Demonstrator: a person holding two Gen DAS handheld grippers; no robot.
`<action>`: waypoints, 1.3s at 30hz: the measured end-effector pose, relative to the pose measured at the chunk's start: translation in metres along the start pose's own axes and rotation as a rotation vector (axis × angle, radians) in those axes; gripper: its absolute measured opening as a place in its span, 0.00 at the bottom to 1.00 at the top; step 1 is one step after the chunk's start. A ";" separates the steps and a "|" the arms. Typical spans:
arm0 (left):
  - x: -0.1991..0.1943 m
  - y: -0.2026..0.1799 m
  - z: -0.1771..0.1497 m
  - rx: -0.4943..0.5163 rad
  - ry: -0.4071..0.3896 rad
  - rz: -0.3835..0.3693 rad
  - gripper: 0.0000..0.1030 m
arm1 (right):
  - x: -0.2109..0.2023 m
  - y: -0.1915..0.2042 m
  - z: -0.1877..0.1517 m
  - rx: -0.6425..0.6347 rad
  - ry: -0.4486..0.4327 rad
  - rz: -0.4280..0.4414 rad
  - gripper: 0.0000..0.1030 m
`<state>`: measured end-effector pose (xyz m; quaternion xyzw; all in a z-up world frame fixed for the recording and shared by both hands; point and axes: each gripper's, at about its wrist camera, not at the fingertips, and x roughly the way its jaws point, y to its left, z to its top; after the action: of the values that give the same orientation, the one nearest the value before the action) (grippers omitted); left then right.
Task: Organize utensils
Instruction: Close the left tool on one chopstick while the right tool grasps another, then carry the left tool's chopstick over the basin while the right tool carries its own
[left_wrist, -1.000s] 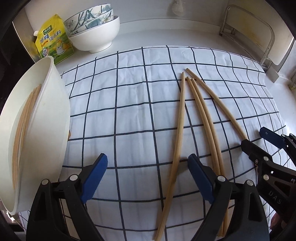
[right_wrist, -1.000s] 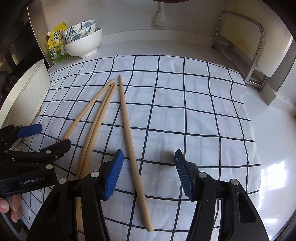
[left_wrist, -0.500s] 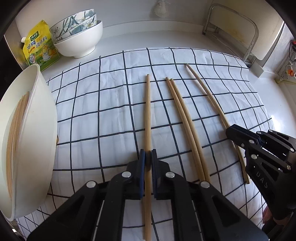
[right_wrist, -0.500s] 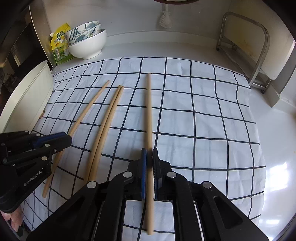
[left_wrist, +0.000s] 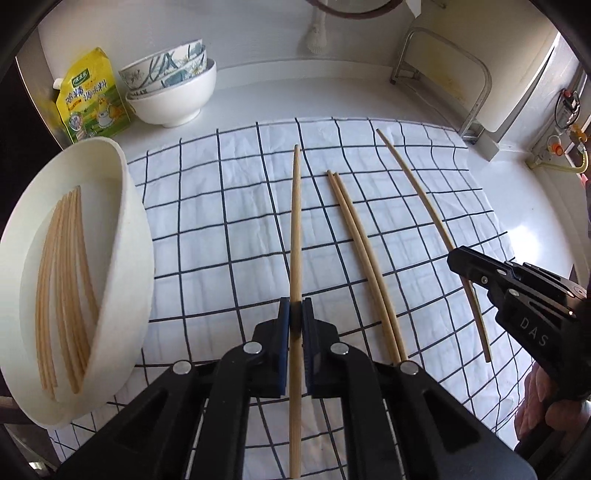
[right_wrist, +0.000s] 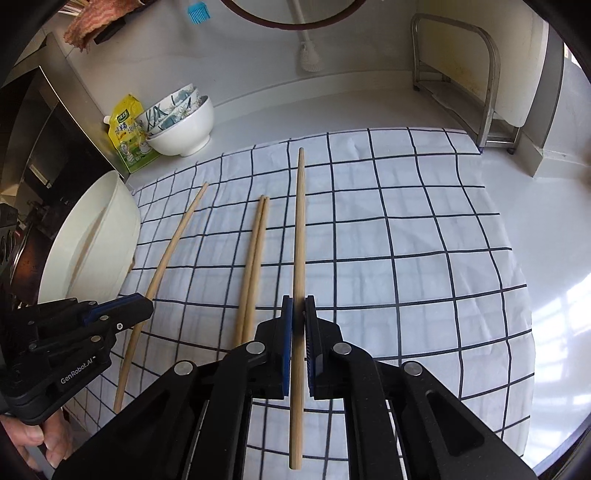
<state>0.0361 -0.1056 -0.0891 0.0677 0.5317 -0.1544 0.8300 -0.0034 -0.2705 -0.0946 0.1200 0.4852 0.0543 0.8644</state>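
Holding one chopstick each: left gripper (left_wrist: 295, 325) and right gripper (right_wrist: 298, 325), fingers clamped. Several chopsticks already in white tray (left_wrist: 129, 206); two remain on checked cloth (left_wrist: 221, 236).

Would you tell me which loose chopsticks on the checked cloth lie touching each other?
The middle pair, side by side between the two chopsticks gripped in the tools; the gripped ones stand apart.

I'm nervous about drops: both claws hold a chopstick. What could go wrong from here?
The left claw and right claw each pinch one narrow spot, so the left-held chopstick or right-held chopstick might swivel or slip. Heading to the white tray, long front ends may hit its rim or nudge the loose pair.
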 end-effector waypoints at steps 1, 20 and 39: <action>-0.006 0.004 0.003 0.000 -0.013 -0.003 0.07 | -0.004 0.005 0.002 0.001 -0.008 0.005 0.06; -0.104 0.161 0.000 -0.183 -0.238 0.084 0.07 | 0.000 0.197 0.049 -0.217 -0.085 0.161 0.06; -0.027 0.266 -0.011 -0.302 -0.063 0.079 0.07 | 0.117 0.304 0.053 -0.292 0.169 0.130 0.06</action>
<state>0.1039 0.1531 -0.0831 -0.0417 0.5193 -0.0420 0.8526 0.1095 0.0391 -0.0857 0.0196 0.5341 0.1899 0.8236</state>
